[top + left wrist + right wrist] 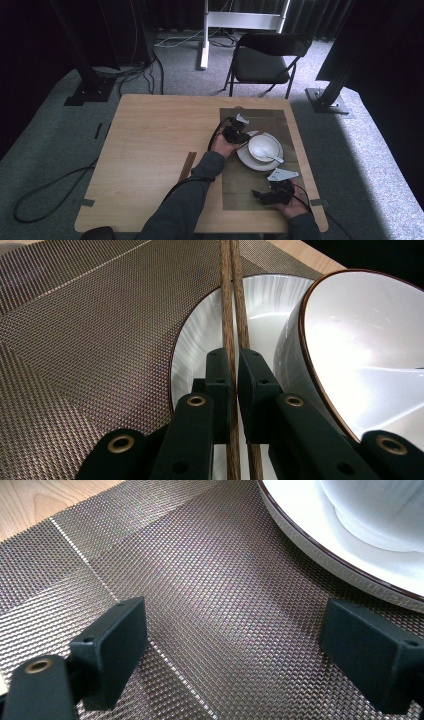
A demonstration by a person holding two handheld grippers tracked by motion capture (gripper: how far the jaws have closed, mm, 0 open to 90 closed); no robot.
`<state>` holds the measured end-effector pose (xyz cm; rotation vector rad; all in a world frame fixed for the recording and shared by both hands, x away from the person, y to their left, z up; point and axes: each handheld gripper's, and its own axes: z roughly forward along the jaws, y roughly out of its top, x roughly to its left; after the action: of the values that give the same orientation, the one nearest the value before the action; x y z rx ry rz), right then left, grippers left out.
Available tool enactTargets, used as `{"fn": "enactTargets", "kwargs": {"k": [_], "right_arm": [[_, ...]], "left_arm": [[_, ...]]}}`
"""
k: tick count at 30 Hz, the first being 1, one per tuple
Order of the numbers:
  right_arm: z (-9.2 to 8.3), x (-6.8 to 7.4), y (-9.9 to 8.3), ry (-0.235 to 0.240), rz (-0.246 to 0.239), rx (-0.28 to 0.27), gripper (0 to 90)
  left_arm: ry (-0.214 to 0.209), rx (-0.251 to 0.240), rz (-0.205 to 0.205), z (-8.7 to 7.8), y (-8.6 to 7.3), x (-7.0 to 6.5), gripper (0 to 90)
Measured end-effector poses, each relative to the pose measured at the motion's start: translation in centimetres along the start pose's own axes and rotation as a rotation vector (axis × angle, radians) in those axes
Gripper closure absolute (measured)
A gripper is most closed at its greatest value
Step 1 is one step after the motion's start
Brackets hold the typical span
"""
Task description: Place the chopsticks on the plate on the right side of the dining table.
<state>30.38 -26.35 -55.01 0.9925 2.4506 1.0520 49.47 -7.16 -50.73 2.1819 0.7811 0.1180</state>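
Left gripper view puts my left claw [235,375] clenched on a pair of thin brown wooden chopsticks [231,300], which run forward over the white round plate [200,340], just beside the white bowl [370,350]. My right claw [235,650] hangs released above the brown woven placemat [200,580], near the plate's rim. Both sit on the pale wooden counter [150,130].

My jaw pads are matt black plastic with brass-coloured rivets. Chopsticks [231,315]: brown wood, visible grain. Bowl [370,350] and plate [200,350]: glossy white ceramic, brown-rimmed. Placemat [210,595]: coarse woven mesh, slight sheen. Table [155,135]: smooth pale wood.
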Motion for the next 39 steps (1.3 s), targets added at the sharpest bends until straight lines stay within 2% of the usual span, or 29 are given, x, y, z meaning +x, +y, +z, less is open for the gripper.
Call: {"fn": "enactTargets", "kwargs": {"k": [22, 27, 34, 39], "right_arm": [[0.0, 0.0, 0.0, 0.000, 0.000, 0.000, 11.3], [0.0, 0.0, 0.0, 0.000, -0.001, 0.000, 11.3], [0.0, 0.0, 0.0, 0.000, -0.001, 0.000, 11.4], [0.0, 0.0, 0.0, 0.000, -0.001, -0.002, 11.3]], "left_arm": [[0.003, -0.032, -0.010, -2.2, -0.7, 0.4, 79.9], [0.006, -0.038, -0.004, -3.3, -1.2, 0.2, 78.2], [0.021, -0.056, -0.018, -5.4, -2.5, 0.2, 74.2], [0.022, -0.042, -0.004, -6.4, -3.4, 0.1, 70.3]]}}
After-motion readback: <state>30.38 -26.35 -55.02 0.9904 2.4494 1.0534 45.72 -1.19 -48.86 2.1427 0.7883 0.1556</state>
